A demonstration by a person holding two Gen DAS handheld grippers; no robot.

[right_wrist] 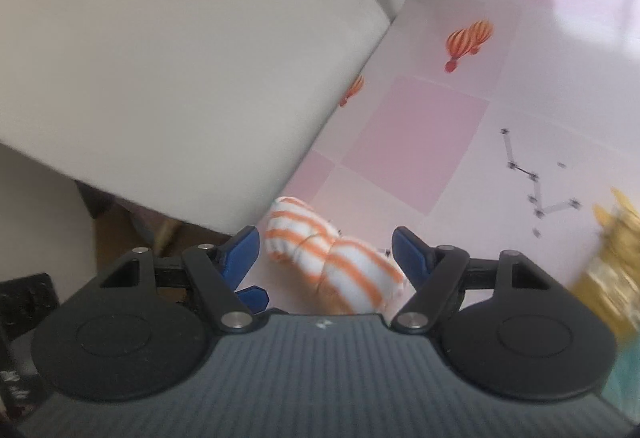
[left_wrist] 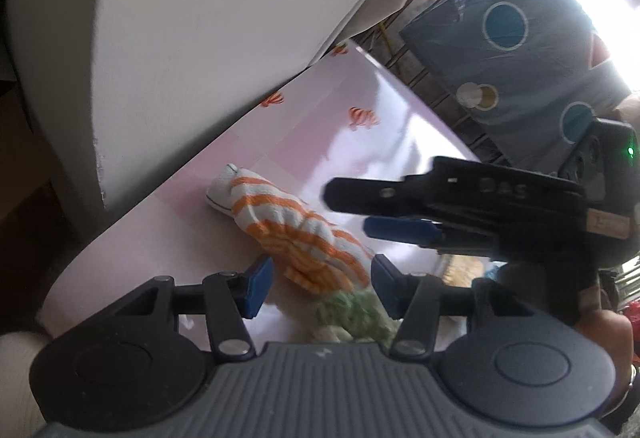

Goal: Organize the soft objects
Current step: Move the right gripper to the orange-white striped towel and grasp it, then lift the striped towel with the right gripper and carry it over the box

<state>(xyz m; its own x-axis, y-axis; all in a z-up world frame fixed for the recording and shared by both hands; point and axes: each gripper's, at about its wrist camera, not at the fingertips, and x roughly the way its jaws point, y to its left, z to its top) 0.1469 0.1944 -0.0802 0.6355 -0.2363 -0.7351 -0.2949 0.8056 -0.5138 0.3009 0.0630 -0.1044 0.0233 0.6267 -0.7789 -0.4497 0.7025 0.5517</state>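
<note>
Both grippers hang over the same orange-and-white striped sock (left_wrist: 292, 234), each with its blue pads spread and pressing on nothing. Seen from its own camera, the left gripper (left_wrist: 318, 288) has its jaws parted around the near end of the sock, which lies between the pads without clearly touching either; whether the right pad (left_wrist: 386, 286) brushes the fabric cannot be told. A crumpled green soft item (left_wrist: 352, 318) lies just beside the sock, near the camera, low between those fingers.

From the right wrist camera, the right gripper (right_wrist: 326, 258) also stands open, with the sock bunched between its pads and gaps showing on both sides.

Only the left view shows the other tool: the right gripper reaches in from the right edge, its black finger and blue pad above the sock, apart from it. That view also shows a blue cloth with round dots (left_wrist: 520, 58) hanging beyond the table. Only the right view shows a blurred yellow soft thing (right_wrist: 612, 262) at the right edge, well apart from the sock.

The pink tablecloth (right_wrist: 420, 142), printed with striped balloons, lies under everything, and a white panel (right_wrist: 160, 58) rises along its left side.
</note>
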